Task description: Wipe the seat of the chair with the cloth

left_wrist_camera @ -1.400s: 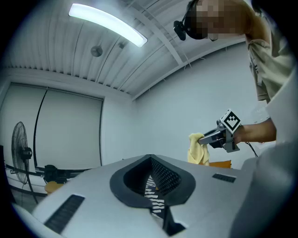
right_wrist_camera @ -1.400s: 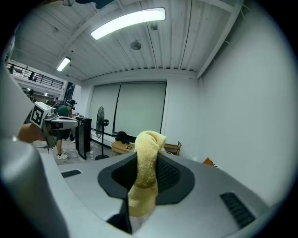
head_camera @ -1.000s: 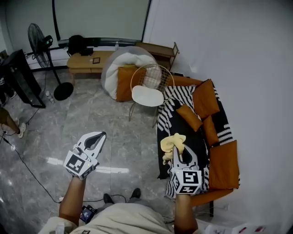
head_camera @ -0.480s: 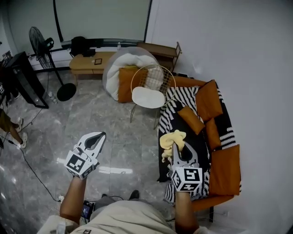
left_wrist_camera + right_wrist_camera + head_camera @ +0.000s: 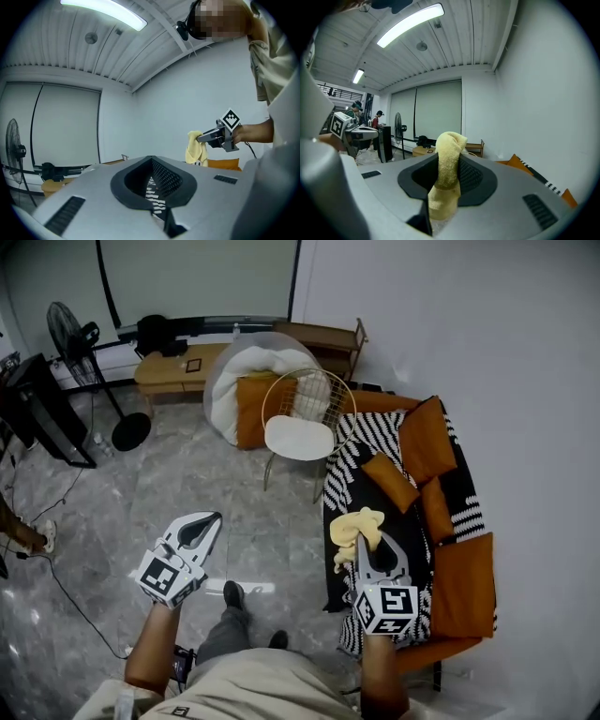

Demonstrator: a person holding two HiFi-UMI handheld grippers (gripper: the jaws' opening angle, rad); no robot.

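Right tongs (image 5: 368,537) clamp the yellow cloth (image 5: 351,526); left tongs (image 5: 210,517) pressed together.

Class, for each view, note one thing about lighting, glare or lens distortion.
Head view: evenly lit, with a strip of glare on the glossy floor. Left gripper view: fisheye with dark corners, and the ceiling light is blown out. Right gripper view: the same fisheye bending; the cloth between the jaws is sharp.

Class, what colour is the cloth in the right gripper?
Pale yellow cloth; clearest in right gripper view.
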